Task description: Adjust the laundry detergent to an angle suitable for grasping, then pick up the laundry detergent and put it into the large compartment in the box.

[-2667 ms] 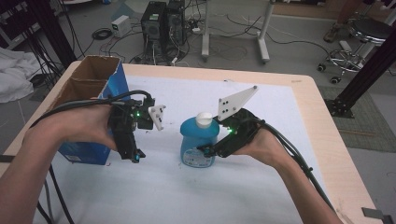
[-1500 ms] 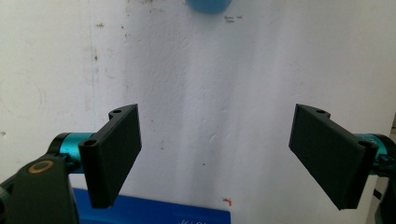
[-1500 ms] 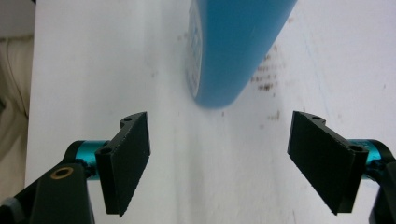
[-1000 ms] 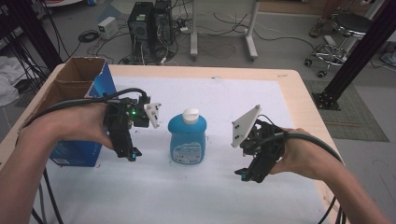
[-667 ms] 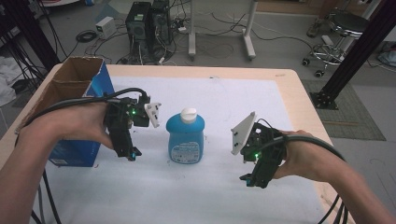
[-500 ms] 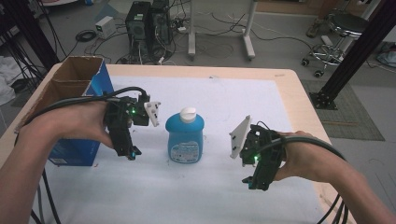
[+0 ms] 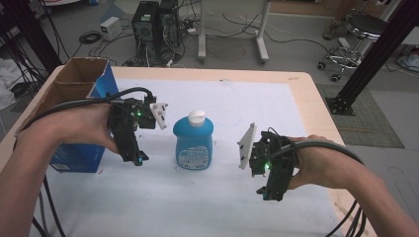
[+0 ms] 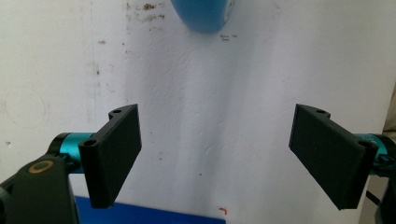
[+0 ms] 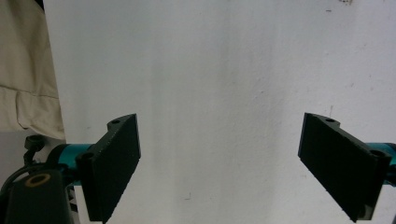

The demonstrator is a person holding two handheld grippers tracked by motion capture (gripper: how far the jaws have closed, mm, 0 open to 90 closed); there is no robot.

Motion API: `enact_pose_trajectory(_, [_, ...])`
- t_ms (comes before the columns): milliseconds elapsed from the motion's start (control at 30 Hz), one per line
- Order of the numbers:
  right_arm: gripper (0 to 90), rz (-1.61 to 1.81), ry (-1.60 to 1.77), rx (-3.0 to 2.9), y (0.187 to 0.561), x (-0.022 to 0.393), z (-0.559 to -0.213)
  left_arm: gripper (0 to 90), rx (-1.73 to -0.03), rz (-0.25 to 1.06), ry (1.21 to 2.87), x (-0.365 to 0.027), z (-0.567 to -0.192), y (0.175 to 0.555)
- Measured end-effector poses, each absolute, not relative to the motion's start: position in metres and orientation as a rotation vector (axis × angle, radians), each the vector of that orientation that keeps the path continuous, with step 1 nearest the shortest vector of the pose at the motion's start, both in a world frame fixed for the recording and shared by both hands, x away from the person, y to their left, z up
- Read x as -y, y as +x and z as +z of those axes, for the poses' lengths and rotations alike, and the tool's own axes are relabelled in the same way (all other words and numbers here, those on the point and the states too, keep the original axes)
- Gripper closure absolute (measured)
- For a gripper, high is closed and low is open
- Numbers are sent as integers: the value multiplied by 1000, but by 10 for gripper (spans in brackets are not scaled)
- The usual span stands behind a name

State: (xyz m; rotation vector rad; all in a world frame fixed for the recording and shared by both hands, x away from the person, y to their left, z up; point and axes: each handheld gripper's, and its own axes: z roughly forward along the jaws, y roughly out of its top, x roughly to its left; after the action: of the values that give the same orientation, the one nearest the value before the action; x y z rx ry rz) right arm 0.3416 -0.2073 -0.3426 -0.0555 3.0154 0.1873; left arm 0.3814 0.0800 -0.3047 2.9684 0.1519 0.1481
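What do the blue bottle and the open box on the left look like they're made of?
The blue bottle looks like smooth, slightly glossy plastic, judging by its rounded moulded shoulders and white cap. The box appears to be cardboard: matte brown inside with thin, raw flap edges, and a printed blue outer face.

Bottle (image 7: 193, 141) upright mid-table, between left tongs (image 7: 139, 159) and right tongs (image 7: 267, 194); box (image 7: 74, 89) far left.

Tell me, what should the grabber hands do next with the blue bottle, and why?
Probably the left gripper should slide toward the blue bottle. Its jaws are wide open and empty, the bottle stands upright just beside it, and the right gripper, also open, sits farther away.
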Motion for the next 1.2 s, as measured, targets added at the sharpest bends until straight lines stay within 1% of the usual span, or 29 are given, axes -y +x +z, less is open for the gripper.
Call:
enact_pose_trajectory(200, [122, 174, -50, -3013, 343, 208, -344, 170, -164, 145, 2960, -84, -304, 382])
enact_pose_trajectory(433, [122, 200, -44, -3003, 343, 211, -341, 170, -179, 130, 2903, -85, -300, 386])
enact_pose_trajectory(767, [122, 221, -23, -2993, 343, 216, -342, 170, -155, 121, 2830, -74, -298, 392])
enact_pose_trajectory(1100, [123, 233, -17, -2996, 346, 214, -343, 170, -160, 118, 2797, -73, -301, 397])
enact_pose_trajectory(1200, [122, 234, -15, -2994, 347, 214, -343, 170, -166, 112, 2761, -70, -302, 399])
